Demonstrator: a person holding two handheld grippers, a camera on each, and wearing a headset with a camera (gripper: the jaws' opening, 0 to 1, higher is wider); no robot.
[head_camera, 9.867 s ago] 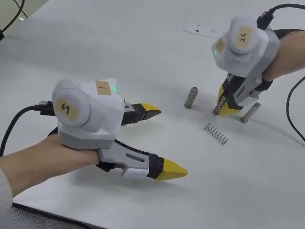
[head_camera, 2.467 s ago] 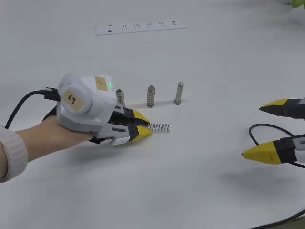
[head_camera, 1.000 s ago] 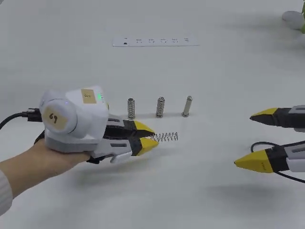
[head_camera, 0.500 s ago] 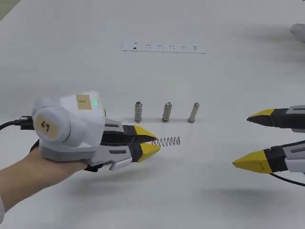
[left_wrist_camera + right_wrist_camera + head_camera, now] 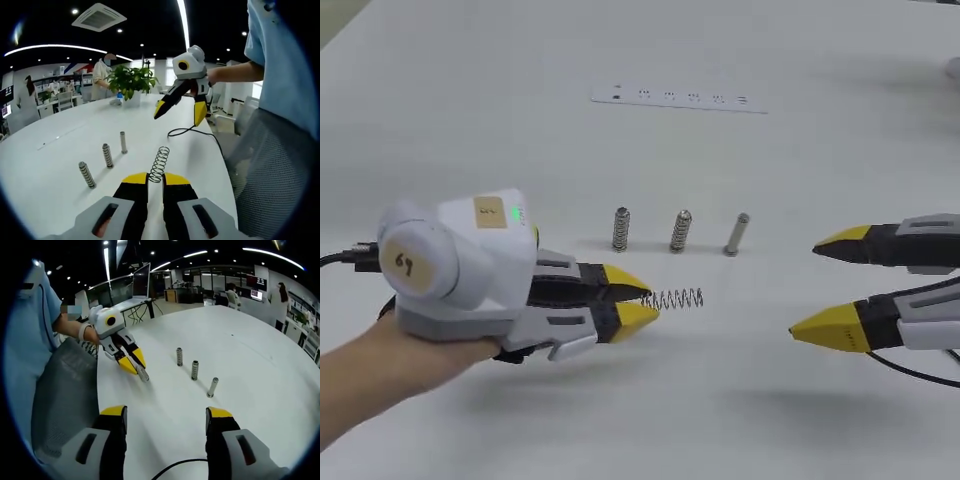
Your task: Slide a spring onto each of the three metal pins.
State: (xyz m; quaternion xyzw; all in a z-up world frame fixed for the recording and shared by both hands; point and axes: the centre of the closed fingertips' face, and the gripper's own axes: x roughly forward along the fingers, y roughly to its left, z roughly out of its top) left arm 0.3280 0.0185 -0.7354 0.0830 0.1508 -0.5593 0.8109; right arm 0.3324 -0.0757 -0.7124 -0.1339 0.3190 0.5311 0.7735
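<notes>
Steel springs already sleeve two pins in the mid-table row, leaving the bare pin to fit, with the last spring pinched by one end in the left claw on the row's near side, the right claw spread empty, and open table toward every edge.

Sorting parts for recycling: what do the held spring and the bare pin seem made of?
The spring: probably steel wire, silvery bare coils catching light. The bare pin: apparently solid metal, smooth grey, dull sheen along its side.
</notes>
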